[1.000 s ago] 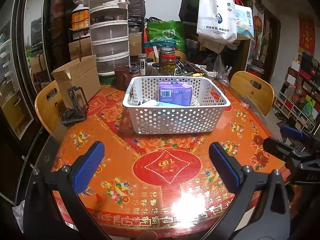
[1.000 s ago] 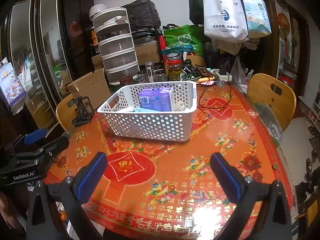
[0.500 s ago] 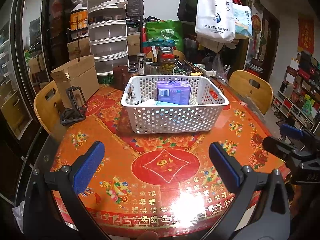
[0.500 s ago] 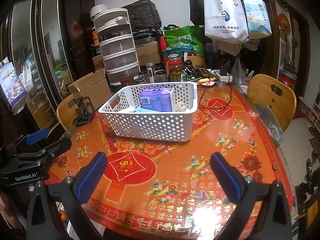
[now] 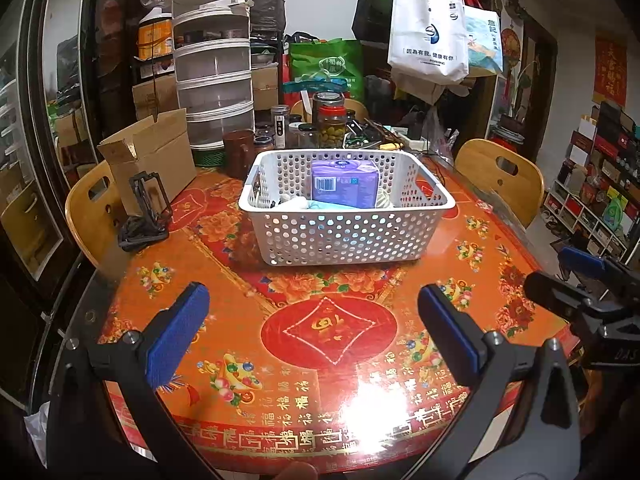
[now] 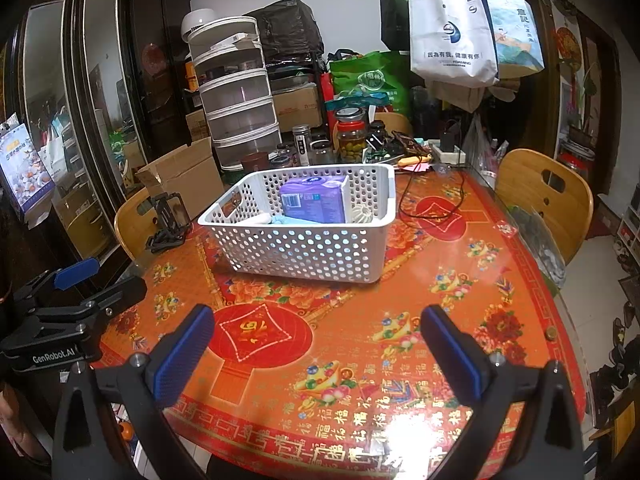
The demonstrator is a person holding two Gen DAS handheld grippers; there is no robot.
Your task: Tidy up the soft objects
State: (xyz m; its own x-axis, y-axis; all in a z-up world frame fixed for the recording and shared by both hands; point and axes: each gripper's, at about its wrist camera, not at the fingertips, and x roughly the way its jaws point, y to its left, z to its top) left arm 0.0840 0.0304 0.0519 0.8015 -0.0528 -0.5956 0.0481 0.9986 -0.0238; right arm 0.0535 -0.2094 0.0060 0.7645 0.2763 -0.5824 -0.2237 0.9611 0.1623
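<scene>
A white perforated basket [image 5: 344, 236] [image 6: 304, 248] stands on the round red-and-orange table [image 5: 328, 328]. Inside it a purple tissue pack [image 5: 344, 184] [image 6: 314, 198] stands upright, with a light blue soft item [image 5: 320, 205] and a white soft piece [image 6: 362, 214] beside it. My left gripper [image 5: 312, 332] hovers open over the table's near edge, nothing between its blue pads. My right gripper [image 6: 316, 350] is likewise open and empty, well short of the basket. Each gripper shows at the edge of the other's view.
A cardboard box [image 5: 152, 152] and a black stand [image 5: 146, 208] sit left of the basket. Jars [image 5: 330, 124], a stacked white drawer tower [image 5: 214, 80] and clutter line the table's far side. Wooden chairs [image 6: 548, 196] stand around. A black cable [image 6: 424, 200] lies right of the basket.
Both views shift very slightly; the basket appears marginally higher and farther in the left wrist view. Both grippers stay open and empty.
</scene>
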